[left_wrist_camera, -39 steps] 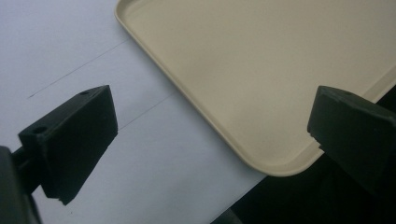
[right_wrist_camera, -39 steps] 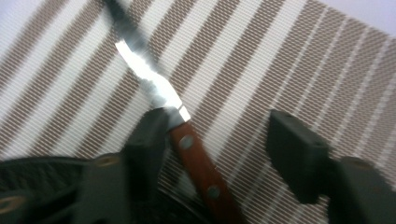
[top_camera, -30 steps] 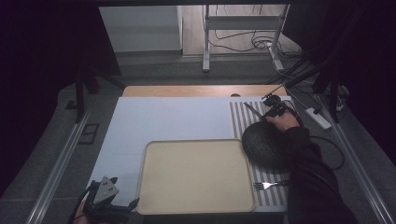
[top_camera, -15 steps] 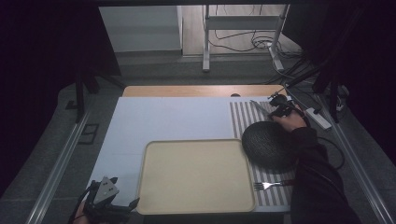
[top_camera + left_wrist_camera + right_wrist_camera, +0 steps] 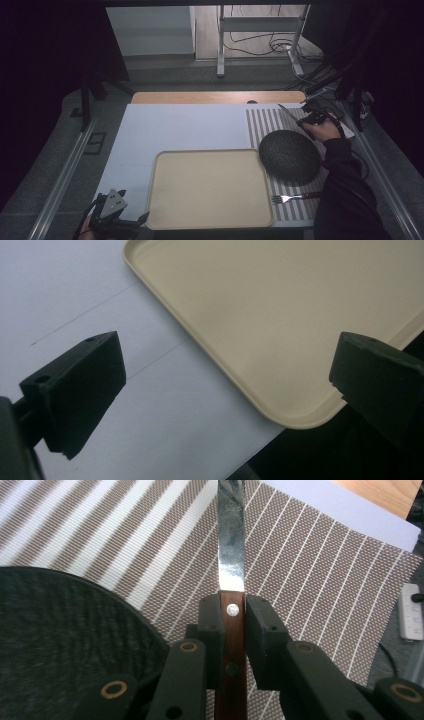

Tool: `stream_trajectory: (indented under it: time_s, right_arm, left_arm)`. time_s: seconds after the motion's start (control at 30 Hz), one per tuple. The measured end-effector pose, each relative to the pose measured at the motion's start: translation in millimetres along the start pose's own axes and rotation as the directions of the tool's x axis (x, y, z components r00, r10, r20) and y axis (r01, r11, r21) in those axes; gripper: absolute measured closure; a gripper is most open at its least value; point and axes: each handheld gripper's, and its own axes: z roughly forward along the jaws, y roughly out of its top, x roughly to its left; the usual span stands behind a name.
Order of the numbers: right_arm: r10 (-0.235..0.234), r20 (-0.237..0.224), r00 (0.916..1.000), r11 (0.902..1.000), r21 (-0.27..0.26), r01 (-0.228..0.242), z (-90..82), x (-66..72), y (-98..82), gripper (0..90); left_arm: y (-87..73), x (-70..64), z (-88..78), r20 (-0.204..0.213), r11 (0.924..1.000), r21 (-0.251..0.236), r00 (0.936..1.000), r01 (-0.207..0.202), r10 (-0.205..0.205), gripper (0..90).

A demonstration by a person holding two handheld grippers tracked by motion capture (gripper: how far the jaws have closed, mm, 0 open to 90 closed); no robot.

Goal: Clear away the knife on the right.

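A knife [image 5: 231, 575] with a brown wooden handle and steel blade is clamped between the jaws of my right gripper [image 5: 233, 625], held above the striped placemat [image 5: 310, 565]. In the high view that right gripper [image 5: 311, 118] hovers at the mat's far right end, the knife blade [image 5: 287, 112] pointing left and away. A dark round plate [image 5: 290, 155] lies on the mat just in front of it. A fork [image 5: 292, 198] lies at the mat's near end. My left gripper [image 5: 131, 223] stands open by the near left corner of the beige tray [image 5: 165, 165]; the tray corner [image 5: 280, 412] shows between its jaws.
A white board [image 5: 175, 127] covers the table, with a wooden strip [image 5: 215, 97] along its far edge. A white remote-like object [image 5: 412, 611] lies off the mat's right side. Cables and a metal stand [image 5: 260, 30] are on the floor beyond.
My right gripper has lifted the knife and carried it toward the far right end of the mat. The left gripper has stayed where it was.
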Motion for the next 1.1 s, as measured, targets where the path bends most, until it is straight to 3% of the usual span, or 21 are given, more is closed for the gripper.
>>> stream_trajectory:
  time_s: [0.13, 0.4, 1.1]
  right_arm:
    - [0.032, -0.032, 0.9990, 0.9992, -0.024, -0.033, -9.7, 3.4, -3.6, 78.2]
    - [0.045, -0.057, 0.9973, 0.9983, -0.033, -0.047, -14.4, 13.9, -7.0, 78.2]
    - [0.041, -0.105, 0.9937, 0.9971, -0.059, -0.047, -27.1, 53.7, -15.4, 78.2]
  left_arm:
    - [-0.3, 1.2, -0.6, 0.004, 0.9999, -0.005, 0.9999, 0.011, -0.011, 1.3]
    - [-1.4, 4.4, -1.8, 0.018, 0.9989, -0.024, 0.9991, 0.039, -0.039, 1.2]
    - [-3.2, 10.1, -3.2, 0.039, 0.9950, -0.045, 0.9955, 0.089, -0.087, 1.0]
